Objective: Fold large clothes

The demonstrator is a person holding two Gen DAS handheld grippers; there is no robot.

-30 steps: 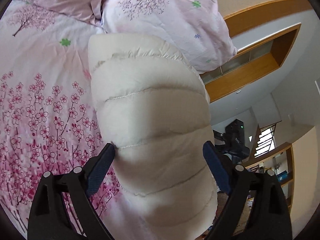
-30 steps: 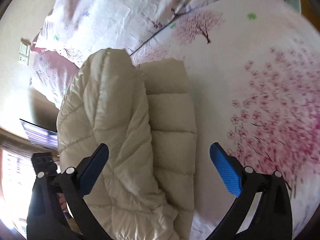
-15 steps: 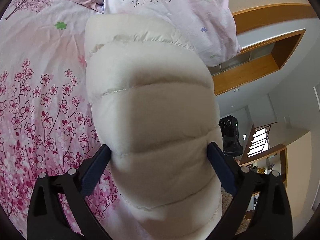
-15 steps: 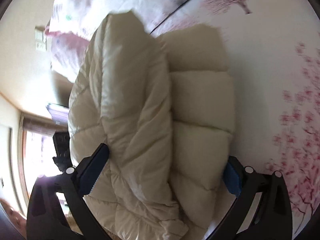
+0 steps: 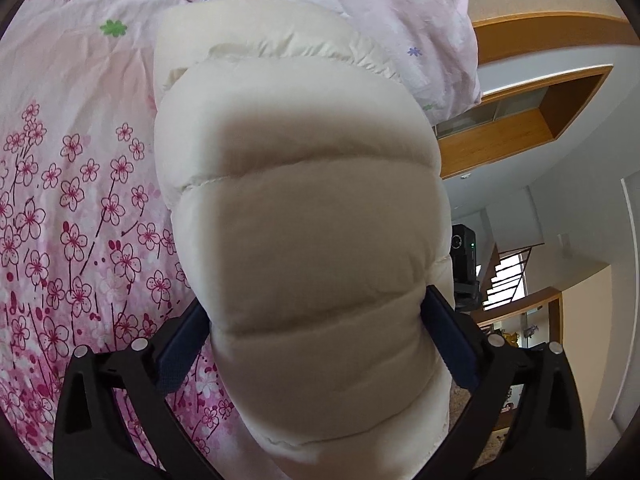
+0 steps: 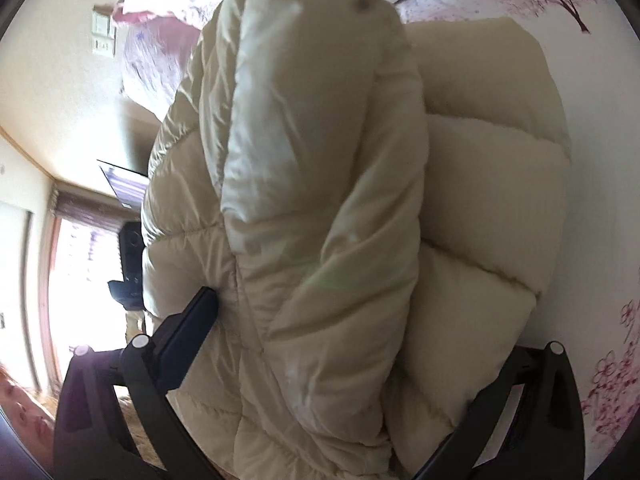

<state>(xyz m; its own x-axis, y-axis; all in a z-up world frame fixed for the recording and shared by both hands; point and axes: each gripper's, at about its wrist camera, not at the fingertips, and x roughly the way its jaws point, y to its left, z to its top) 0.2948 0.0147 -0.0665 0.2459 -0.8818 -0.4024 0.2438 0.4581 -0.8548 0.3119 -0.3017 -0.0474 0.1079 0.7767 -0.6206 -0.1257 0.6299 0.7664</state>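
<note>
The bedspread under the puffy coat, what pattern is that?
Pink cherry blossoms on a pale pink bedspread, clearest in the left wrist view.

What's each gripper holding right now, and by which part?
Both hold the cream quilted puffer jacket. The left gripper squeezes a padded, sleeve-like section across its width. The right gripper straddles the bunched, folded bulk; its far finger is hidden.

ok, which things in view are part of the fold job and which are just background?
In the job:
- cream puffer jacket
- left gripper, jaws squeezing it
- right gripper, jaws around it
- floral bedspread, the work surface

Lying about:
- pillow
- black speaker
- wall switches
</note>
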